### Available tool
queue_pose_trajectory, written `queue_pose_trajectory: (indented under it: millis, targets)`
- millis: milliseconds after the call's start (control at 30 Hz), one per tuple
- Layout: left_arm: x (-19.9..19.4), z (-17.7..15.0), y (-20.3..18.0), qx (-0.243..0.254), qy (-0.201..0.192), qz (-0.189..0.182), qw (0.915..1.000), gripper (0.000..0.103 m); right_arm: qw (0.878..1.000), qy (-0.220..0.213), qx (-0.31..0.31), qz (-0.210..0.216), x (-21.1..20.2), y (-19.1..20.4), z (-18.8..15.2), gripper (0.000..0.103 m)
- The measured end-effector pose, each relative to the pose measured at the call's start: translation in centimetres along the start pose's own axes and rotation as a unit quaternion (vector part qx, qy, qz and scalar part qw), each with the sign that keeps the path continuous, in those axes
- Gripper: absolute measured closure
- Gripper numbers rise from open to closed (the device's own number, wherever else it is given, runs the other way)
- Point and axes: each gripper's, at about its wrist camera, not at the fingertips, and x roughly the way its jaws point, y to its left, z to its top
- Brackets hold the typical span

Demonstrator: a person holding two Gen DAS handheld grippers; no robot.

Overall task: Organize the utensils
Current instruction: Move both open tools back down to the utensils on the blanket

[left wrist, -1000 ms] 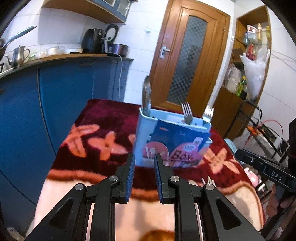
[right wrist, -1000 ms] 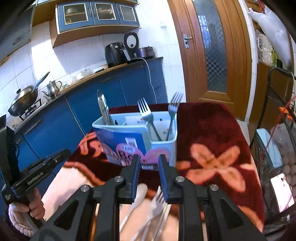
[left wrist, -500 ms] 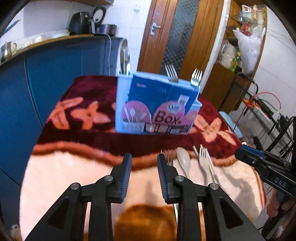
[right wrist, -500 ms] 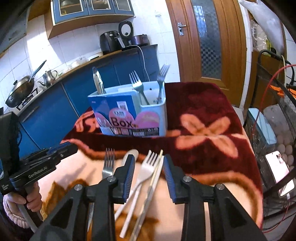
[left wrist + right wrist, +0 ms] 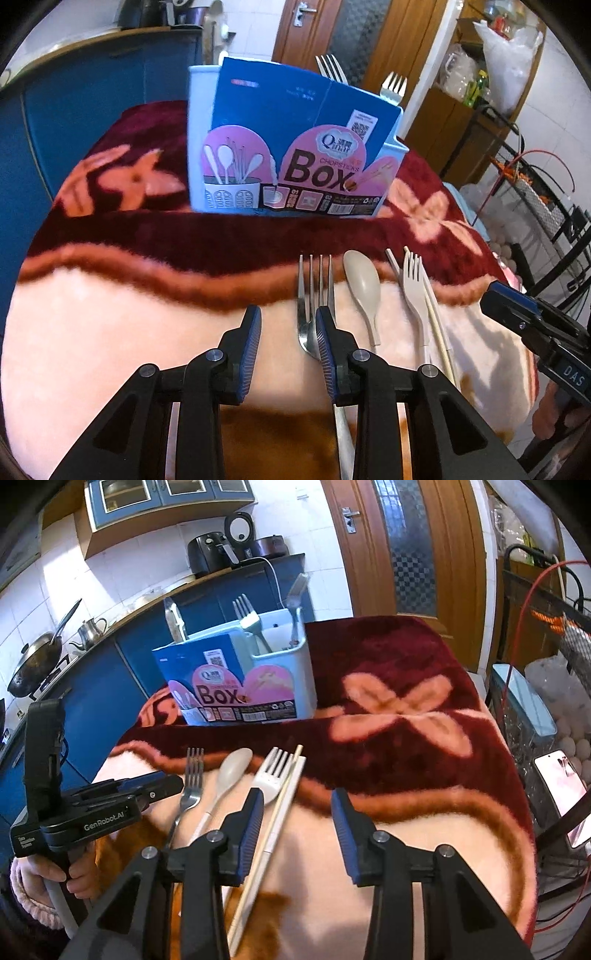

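Note:
A light blue utensil box (image 5: 291,147) (image 5: 273,679) stands on the blanket with two metal forks (image 5: 332,68) and a knife (image 5: 171,622) upright in it. In front of it lie a metal fork (image 5: 314,291) (image 5: 192,779), a beige spoon (image 5: 364,288) (image 5: 231,775), a white plastic fork (image 5: 415,291) (image 5: 273,775) and chopsticks (image 5: 434,314) (image 5: 280,812). My left gripper (image 5: 288,336) is open and empty, its right finger beside the metal fork's neck. My right gripper (image 5: 297,812) is open and empty, just right of the chopsticks.
The table is covered by a red and cream flowered blanket (image 5: 406,709). Blue kitchen cabinets (image 5: 74,110) stand at the left, a wooden door (image 5: 406,546) behind, and a wire rack with cables (image 5: 546,664) at the right table edge.
Both grippers have pulled back from the box and tilted down toward the loose utensils. Both have opened wider. The left one now sits over the metal fork.

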Motion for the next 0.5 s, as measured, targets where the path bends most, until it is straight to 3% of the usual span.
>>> queue_pose_trajectory:
  millis: [367, 500]
  targets:
    - [1.4, 1.3, 0.2, 0.013, 0.029, -0.039, 0.9988, 0.072, 1.0, 0.005, 0.012, -0.001, 0.5, -1.3, -0.4, 0.061]
    - [2.0, 1.8, 0.0, 0.027, 0.035, -0.066, 0.9968, 0.082, 1.0, 0.007, 0.014, -0.004, 0.7, -1.4, -0.5, 0.061]
